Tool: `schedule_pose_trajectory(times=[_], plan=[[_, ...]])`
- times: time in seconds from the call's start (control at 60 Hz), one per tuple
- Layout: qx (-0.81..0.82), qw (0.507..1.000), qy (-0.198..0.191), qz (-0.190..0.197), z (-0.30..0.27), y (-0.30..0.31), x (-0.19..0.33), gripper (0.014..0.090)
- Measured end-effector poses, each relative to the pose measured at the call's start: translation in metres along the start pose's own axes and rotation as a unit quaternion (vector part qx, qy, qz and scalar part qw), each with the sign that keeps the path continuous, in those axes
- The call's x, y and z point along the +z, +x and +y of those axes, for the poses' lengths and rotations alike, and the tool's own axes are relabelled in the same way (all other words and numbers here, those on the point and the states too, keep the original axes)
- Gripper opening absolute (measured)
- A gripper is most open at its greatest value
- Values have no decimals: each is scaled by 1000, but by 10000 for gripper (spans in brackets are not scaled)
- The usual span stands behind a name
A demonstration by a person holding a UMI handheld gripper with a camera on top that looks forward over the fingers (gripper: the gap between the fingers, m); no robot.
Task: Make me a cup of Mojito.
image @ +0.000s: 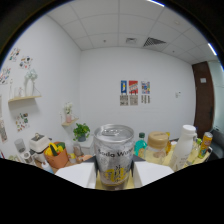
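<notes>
Jaws (114,181) clamped on soda water can (114,156), held upright, lifted above worktop clutter. Behind it: teal bottle (140,145), lidded jar (157,147), white bottle (184,145). Potted plant (81,132) off to the other side, near wall.

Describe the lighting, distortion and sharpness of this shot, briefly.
Gripper view: even, bright light from ceiling panels, no hard shadows; strong fisheye bending of the walls and ceiling inside a black circular border; the whole view is soft, though the soda water can between the fingers reads clearest, with pale sheen on its lid; the bottles beyond are hazier; the fingers themselves sit in dark silhouette below.
</notes>
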Motion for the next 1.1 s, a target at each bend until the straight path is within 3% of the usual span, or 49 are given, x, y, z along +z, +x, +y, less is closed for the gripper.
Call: schedule_pose_trajectory(times=[0.217, 0.417, 0.733, 1.1], plan=[[9, 999, 30, -31, -9, 3, -67, 513], [14, 1000, -8, -26, 65, 31, -99, 515], [9, 998, -59, 1, 206, 79, -87, 512], [13, 997, -75, -3, 281, 102, -62, 513]])
